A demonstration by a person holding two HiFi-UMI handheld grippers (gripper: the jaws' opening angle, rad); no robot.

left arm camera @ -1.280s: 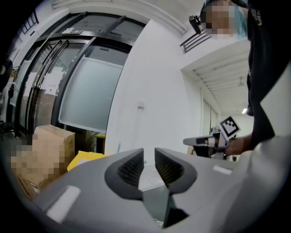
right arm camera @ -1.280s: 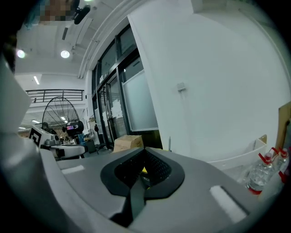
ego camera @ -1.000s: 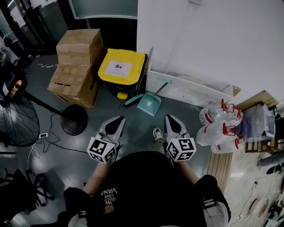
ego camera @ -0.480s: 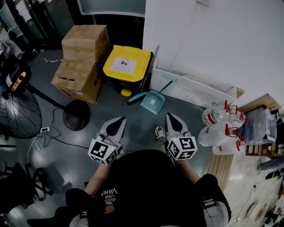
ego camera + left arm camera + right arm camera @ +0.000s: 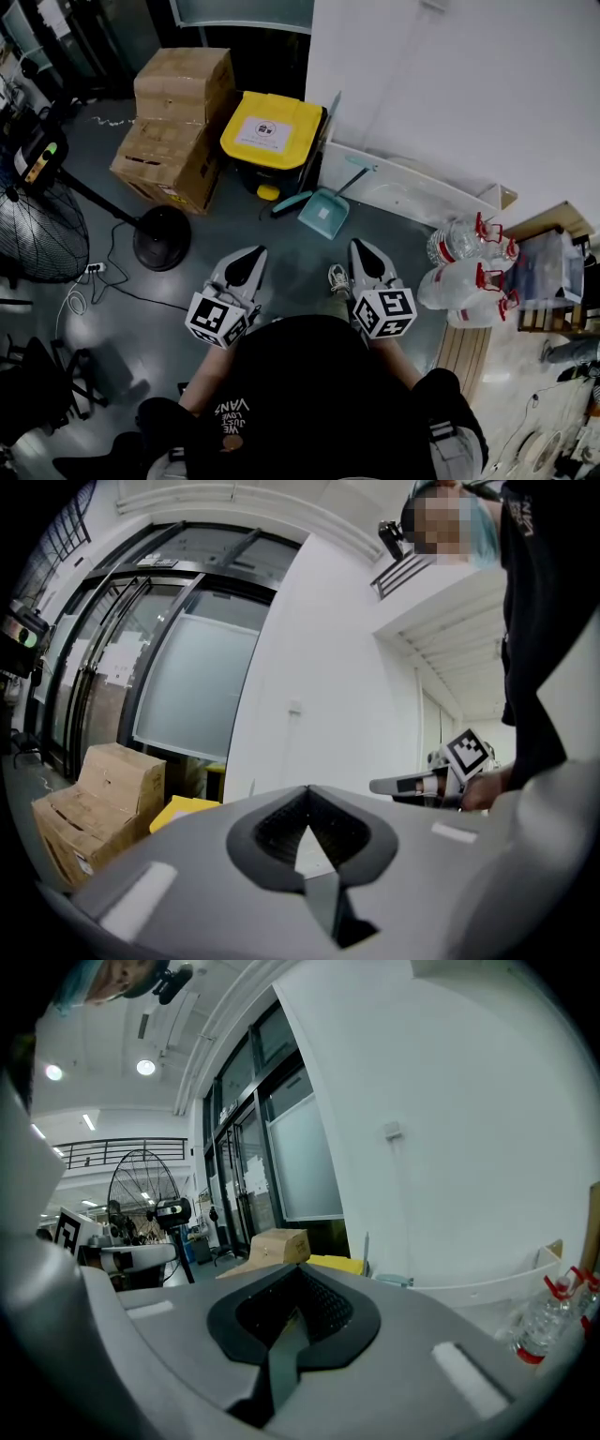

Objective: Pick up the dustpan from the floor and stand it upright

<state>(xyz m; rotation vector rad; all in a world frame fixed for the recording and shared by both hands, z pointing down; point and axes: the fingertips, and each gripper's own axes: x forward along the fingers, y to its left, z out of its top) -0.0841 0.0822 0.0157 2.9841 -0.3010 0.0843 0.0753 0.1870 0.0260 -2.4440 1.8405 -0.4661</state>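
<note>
Holding two grippers side by side above a grey floor, a person faces a white wall. The left gripper [image 5: 246, 255] and right gripper [image 5: 361, 246] both have their jaws pressed together, with nothing between them. Ahead of the tips, between the two and a little nearer the right one, a teal dustpan [image 5: 321, 214] lies on the floor, well apart from both. Just beyond it, ahead of the left gripper, sits a yellow-lidded bin [image 5: 272, 129], with cardboard boxes [image 5: 173, 122] further to that gripper's left.
</note>
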